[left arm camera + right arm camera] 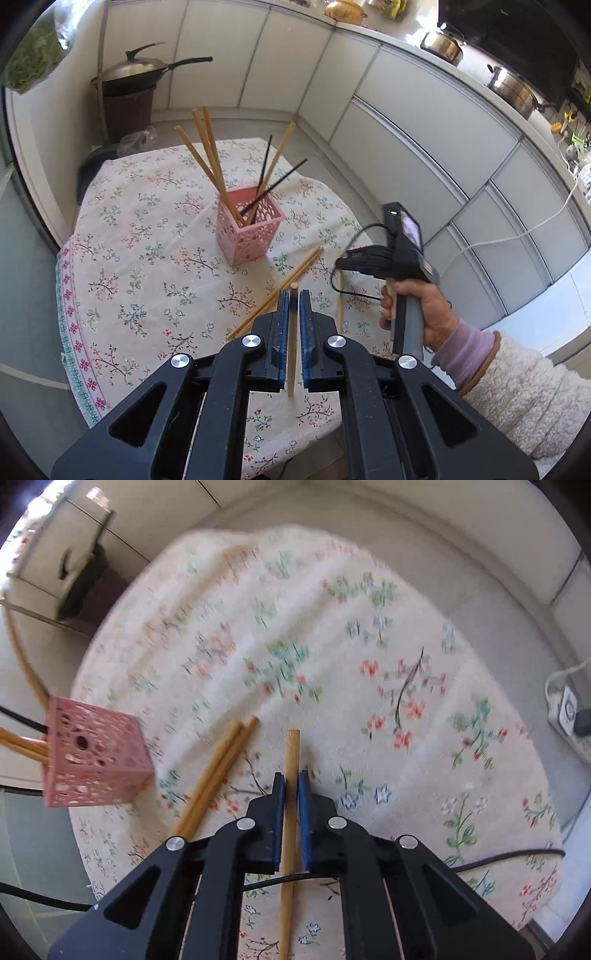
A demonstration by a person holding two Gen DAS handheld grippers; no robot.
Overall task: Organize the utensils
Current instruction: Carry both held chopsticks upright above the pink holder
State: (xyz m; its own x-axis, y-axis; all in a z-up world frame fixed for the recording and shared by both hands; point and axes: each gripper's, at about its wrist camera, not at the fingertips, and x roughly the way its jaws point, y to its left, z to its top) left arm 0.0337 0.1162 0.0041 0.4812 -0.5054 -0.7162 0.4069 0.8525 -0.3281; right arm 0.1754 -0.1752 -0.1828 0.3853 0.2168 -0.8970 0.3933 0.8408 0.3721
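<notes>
- Kitchen, floral tablecloth (140, 229): a person works a handheld gripper in each hand to sort chopsticks into a pink perforated basket (248, 229) standing upright near the middle of the small table.
- The left gripper (294, 295) has its blue-padded jaws pressed together on a single wooden chopstick (292, 343), which runs lengthwise between the pads, its blunt end poking just past the fingertips and its other end hanging below the jaws, clear of the cloth.
- From this gripper the basket lies ahead and slightly to the left, well apart; the held stick's long axis points roughly toward it, so the coming move looks like a carry forward and a tip to bring the stick down through the open top.
- The basket already holds several wooden chopsticks (207, 147) and two black ones (280, 181), leaning outward in different directions, which may crowd the opening.
- The right gripper (291, 775) is closed around a second wooden chopstick (290, 812) along its length; the blurred wrist view leaves it unclear whether that stick is lifted or resting on the cloth.
- Just left of it a loose pair of chopsticks (218, 771) lies side by side, touching, angled toward the basket, which sits at the far left of that view.
- The person's right hand (424, 310), in a fleecy sleeve, grips the handle at the table's right edge.
- Judged by position, the left hand is the nearer to the basket and likelier to deliver first.
</notes>
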